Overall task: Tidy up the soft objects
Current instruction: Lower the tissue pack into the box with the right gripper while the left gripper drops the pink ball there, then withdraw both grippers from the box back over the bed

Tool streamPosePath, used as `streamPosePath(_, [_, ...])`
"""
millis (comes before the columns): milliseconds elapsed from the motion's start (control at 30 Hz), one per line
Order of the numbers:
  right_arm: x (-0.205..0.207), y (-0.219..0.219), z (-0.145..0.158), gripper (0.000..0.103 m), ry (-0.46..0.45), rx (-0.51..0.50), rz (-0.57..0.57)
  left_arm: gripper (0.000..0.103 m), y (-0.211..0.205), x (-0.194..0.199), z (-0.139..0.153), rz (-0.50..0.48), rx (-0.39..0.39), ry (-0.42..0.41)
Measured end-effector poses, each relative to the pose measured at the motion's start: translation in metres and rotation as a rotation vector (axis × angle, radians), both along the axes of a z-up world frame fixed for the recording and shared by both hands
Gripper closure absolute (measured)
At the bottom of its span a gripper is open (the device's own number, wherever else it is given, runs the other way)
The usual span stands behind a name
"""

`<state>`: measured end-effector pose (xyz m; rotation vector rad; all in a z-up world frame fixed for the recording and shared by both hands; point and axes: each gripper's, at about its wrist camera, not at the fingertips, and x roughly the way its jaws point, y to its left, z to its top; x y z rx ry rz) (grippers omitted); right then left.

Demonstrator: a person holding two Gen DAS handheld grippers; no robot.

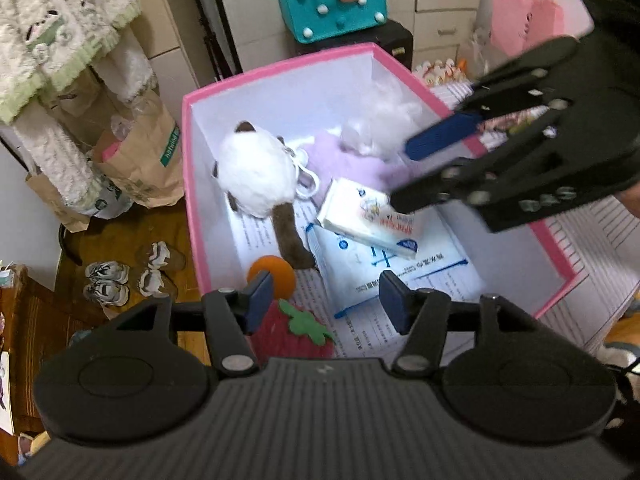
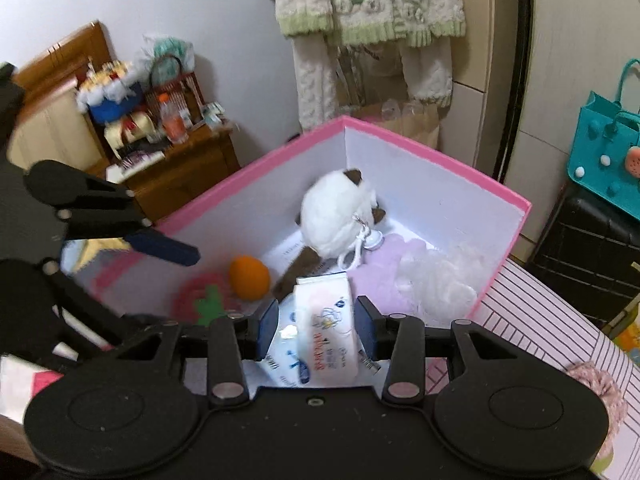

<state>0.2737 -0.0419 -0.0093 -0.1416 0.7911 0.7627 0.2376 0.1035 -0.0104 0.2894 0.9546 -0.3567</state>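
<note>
Tissue pack [image 2: 328, 320] sits between right gripper [image 2: 316, 330] fingers, unpinched.

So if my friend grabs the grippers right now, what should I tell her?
Left gripper: open, holding nothing, over the near end of the pink box.
Right gripper: open, with a tissue pack between its fingers; whether they touch it is unclear.
In the box: plush cat, orange ball, felt strawberry, purple cloth, white fluff, wipes pack.
Done: these are in the box.
Left: drop the tissue pack in, then pull away.
</note>
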Motion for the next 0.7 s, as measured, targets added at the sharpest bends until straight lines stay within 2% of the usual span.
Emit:
streamPosePath(100, [-0.014,-0.008,0.014,0.056,-0.008,0.018,0.01,0.044,0.002,-0.005,0.013,0.012,-0.023,-0.007])
streamPosePath(400, [-0.058,-0.028,0.044,0.055,0.006,0.06,0.053,0.042,-0.008,-0.037,0.04,-0.018,-0.01,-0.045])
streamPosePath(700, [-0.101,-0.053,0.064,0.054,-0.046,0.079,0.068,0.04,-0.023,-0.071,0.064,-0.047,0.004,-0.082])
